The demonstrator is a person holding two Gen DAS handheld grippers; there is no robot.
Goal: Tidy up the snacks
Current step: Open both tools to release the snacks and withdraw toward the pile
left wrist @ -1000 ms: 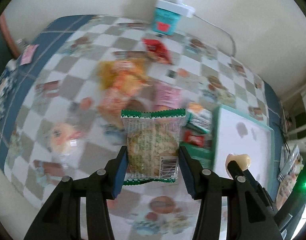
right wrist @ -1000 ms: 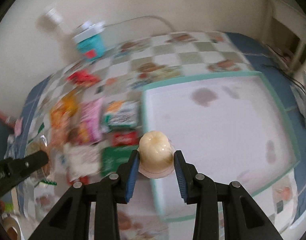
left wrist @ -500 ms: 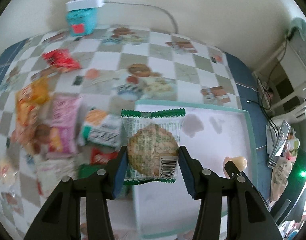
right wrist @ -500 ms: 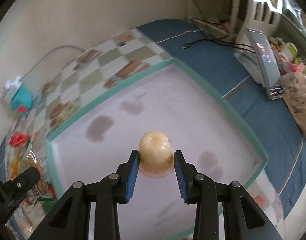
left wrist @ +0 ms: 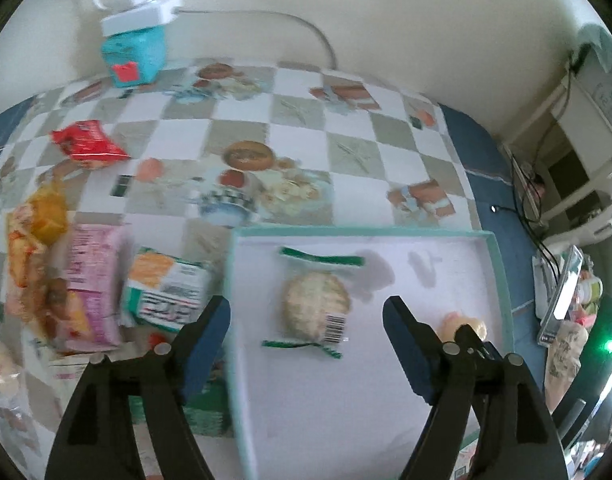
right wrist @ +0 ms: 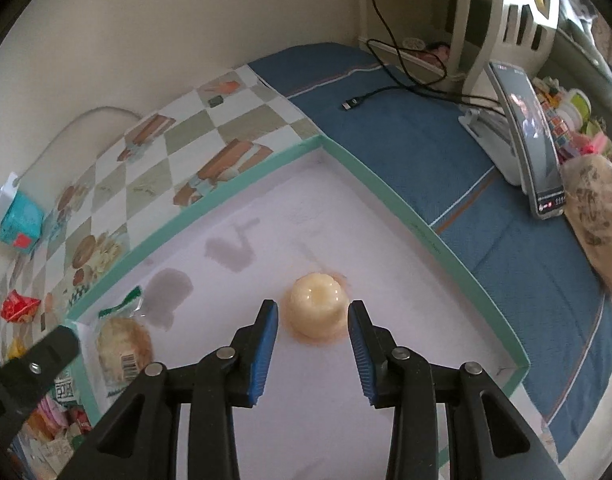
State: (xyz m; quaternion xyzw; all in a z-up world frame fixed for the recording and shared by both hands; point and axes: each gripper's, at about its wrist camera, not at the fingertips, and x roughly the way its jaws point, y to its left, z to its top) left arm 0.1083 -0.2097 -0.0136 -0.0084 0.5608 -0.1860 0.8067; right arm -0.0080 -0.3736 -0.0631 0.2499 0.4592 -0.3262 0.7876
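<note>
A: Left gripper [left wrist: 306, 320]?
B: Jaws just opened, standing wide. The cracker packet [left wrist: 314, 307] lies flat between them, untouched, in the teal-rimmed tray [left wrist: 500, 276], left part.

A: Right gripper [right wrist: 312, 334]?
B: Jaws just eased apart; pads stand clear of the jelly cup [right wrist: 317, 312], which sits on the tray floor, right of the packet.

A: Other snacks?
B: Left of the tray, on the checkered cloth [left wrist: 346, 152].

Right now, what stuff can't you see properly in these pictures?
- Snack pile, left wrist view: blurred, so the words on the packets cannot be read.
- Green packet, left wrist view: mostly hidden behind the left tongs and the box wall.
- Jelly cup, left wrist view: half hidden by the right tongs.
- Cookie packet, right wrist view: its print is too small.
</note>
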